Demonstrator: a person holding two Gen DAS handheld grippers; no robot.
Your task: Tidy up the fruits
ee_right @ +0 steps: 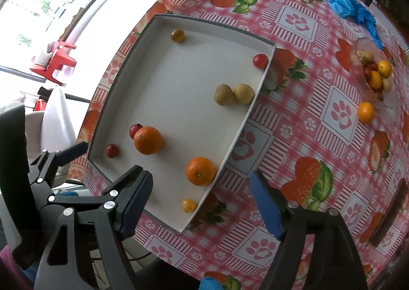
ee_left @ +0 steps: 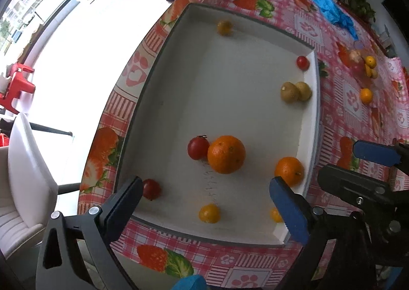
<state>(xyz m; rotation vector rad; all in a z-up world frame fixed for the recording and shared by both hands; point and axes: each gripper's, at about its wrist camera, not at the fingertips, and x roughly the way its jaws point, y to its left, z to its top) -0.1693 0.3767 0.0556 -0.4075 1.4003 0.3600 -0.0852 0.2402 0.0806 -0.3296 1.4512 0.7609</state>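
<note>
A white tray (ee_left: 179, 65) (ee_right: 158, 80) lies on the table and holds several fruits: a big orange (ee_left: 226, 154) (ee_right: 148, 140) touching a red tomato (ee_left: 198, 147), a second orange (ee_left: 289, 171) (ee_right: 200, 171) by the right wall, two brown-green fruits (ee_left: 296, 91) (ee_right: 234, 94), small red tomatoes (ee_left: 151, 189) (ee_left: 302, 62) and small yellow fruits (ee_left: 209, 213) (ee_left: 224, 27). My left gripper (ee_left: 204, 203) is open and empty over the tray's near end. My right gripper (ee_right: 199, 200) is open and empty above the tray's near right corner.
A clear bowl (ee_right: 372, 72) of small fruits stands on the strawberry tablecloth at the far right, with a loose yellow fruit (ee_right: 365, 112) beside it. Blue gloves (ee_right: 350, 8) lie at the back. The table's left edge (ee_left: 122, 100) drops to the floor, with a white chair (ee_left: 28, 182) below.
</note>
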